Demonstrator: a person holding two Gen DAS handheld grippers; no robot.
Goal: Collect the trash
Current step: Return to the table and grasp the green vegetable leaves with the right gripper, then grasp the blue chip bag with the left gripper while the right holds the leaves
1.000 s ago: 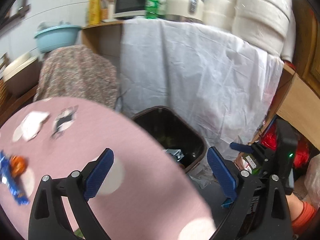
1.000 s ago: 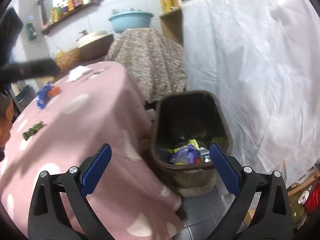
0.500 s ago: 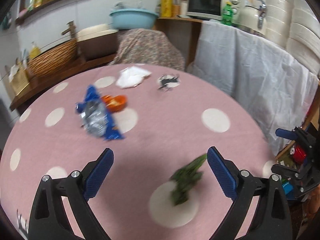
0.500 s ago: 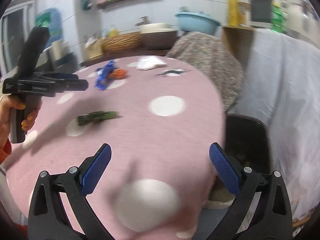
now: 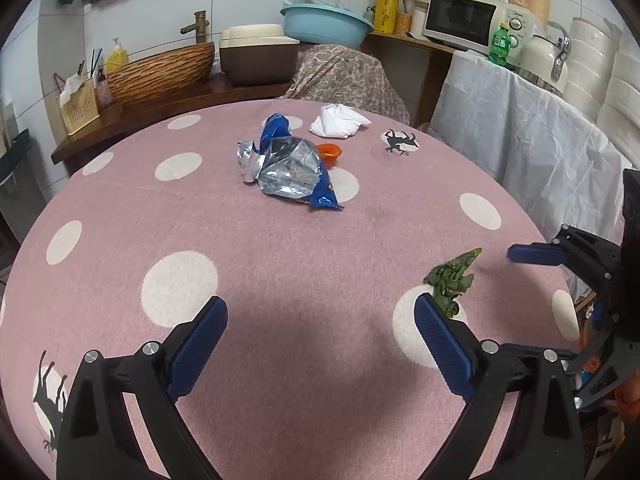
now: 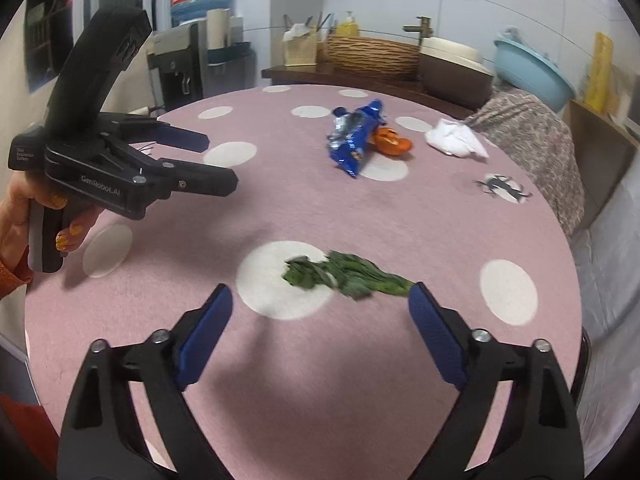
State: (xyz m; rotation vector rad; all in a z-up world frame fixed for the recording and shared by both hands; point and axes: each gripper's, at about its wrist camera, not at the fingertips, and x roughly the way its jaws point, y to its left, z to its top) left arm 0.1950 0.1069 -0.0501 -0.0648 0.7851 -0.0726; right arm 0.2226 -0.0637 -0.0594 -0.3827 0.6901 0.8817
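On the pink dotted tablecloth (image 5: 280,264) lie a crumpled blue and silver snack bag (image 5: 290,170), an orange peel (image 5: 329,151), a white tissue wad (image 5: 338,125) and a green leafy scrap (image 5: 452,280). My left gripper (image 5: 320,332) hovers open over bare cloth, the leafy scrap beside its right finger. In the right wrist view my right gripper (image 6: 320,312) is open with its jaws closing; the leafy scrap (image 6: 348,272) lies just beyond its tips, no pad touching it. The snack bag (image 6: 354,136), peel (image 6: 392,142) and tissue (image 6: 456,140) lie farther back.
A hand holds the left gripper (image 6: 200,160) at the left of the right wrist view. A wicker basket (image 5: 160,72), brown tub (image 5: 256,60), blue basin (image 5: 324,26) and microwave (image 5: 464,20) line the back counter. A white sheet (image 5: 540,140) drapes the right side.
Both views swung from the dark bin beside the table onto the tabletop. The leafy scrap now lies close ahead of the right gripper, whose jaws have narrowed a little.
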